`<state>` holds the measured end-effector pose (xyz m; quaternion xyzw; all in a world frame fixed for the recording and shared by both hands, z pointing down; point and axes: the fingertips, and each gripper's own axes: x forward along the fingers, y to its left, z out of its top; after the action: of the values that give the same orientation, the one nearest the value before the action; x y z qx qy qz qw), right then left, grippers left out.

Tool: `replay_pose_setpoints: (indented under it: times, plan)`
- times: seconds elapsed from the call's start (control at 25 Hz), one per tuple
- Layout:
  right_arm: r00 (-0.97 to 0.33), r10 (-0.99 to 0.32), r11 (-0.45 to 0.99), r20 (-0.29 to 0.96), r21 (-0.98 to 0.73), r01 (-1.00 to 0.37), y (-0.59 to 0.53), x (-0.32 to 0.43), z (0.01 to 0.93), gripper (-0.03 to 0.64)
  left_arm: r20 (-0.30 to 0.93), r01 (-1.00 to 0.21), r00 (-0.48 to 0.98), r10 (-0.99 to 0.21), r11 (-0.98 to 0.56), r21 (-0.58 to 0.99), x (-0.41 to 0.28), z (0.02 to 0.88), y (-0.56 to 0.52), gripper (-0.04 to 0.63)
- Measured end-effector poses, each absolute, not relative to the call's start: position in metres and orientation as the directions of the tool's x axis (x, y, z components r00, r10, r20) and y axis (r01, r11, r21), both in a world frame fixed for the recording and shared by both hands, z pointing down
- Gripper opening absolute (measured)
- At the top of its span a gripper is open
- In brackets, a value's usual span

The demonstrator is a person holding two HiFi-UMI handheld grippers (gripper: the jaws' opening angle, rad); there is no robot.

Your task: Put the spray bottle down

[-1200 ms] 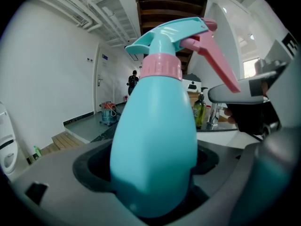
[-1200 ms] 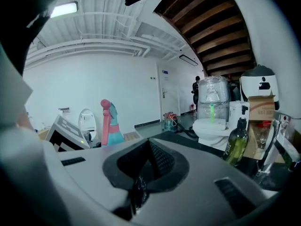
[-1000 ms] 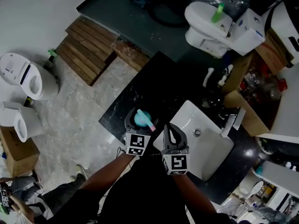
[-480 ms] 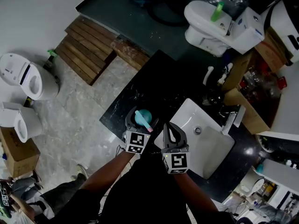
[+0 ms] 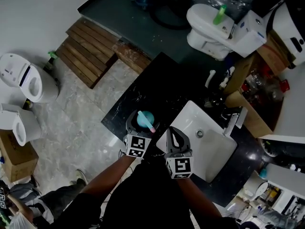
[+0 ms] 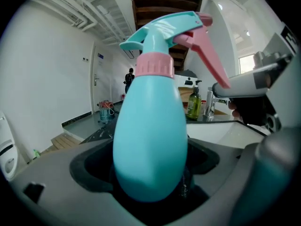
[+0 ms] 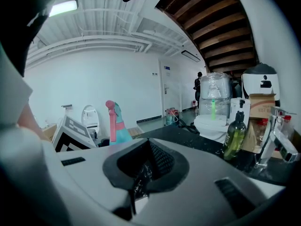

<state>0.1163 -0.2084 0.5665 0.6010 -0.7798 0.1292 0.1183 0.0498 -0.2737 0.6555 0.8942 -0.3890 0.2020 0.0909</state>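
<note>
A teal spray bottle (image 6: 150, 140) with a pink collar and trigger stands upright between the jaws of my left gripper (image 5: 141, 123), which is shut on its body. In the head view the spray bottle (image 5: 145, 119) is over the black counter (image 5: 157, 87), left of the white sink (image 5: 209, 147). My right gripper (image 5: 175, 141) is beside it at the sink's near left corner, shut with nothing in it. The right gripper view shows the spray bottle (image 7: 116, 126) to its left, behind the left gripper's marker cube (image 7: 75, 134).
A green soap bottle (image 7: 234, 134) and a chrome tap (image 7: 277, 135) stand at the sink's far side. Beyond the counter are a white toilet (image 5: 209, 23), a wooden pallet (image 5: 88, 49) and cardboard boxes (image 5: 248, 94). Another toilet (image 5: 24, 82) is on the floor at left.
The left gripper with the spray bottle has shifted only slightly; the bottle stays held over the counter. The right gripper has hardly moved.
</note>
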Motion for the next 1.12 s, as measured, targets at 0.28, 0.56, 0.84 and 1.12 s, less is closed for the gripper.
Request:
replay_pose_setpoints:
  times: [0.28,0.56,0.84,1.12]
  plan:
    - [-0.24,-0.913,0.231,0.329,-0.068,-0.971,-0.197,0.113,0.561,0.009,0.417,-0.725,0.63,-0.655,-0.689,0.013,0.038,0.643,-0.26,0.454]
    - [-0.252,-0.917,0.243,0.31,-0.067,-0.968,-0.187,0.103,0.553,0.009,0.402,-0.719,0.641,-0.654,-0.695,0.015,0.025,0.63,-0.237,0.453]
    - [-0.238,-0.925,0.227,0.295,-0.072,-0.971,-0.171,0.097,0.542,0.009,0.37,-0.748,0.635,-0.678,-0.659,0.076,0.007,0.606,-0.209,0.453]
    - [-0.227,-0.934,0.218,0.278,-0.06,-0.974,-0.147,0.081,0.52,0.009,0.322,-0.744,0.656,-0.683,-0.658,0.12,-0.006,0.575,-0.179,0.451]
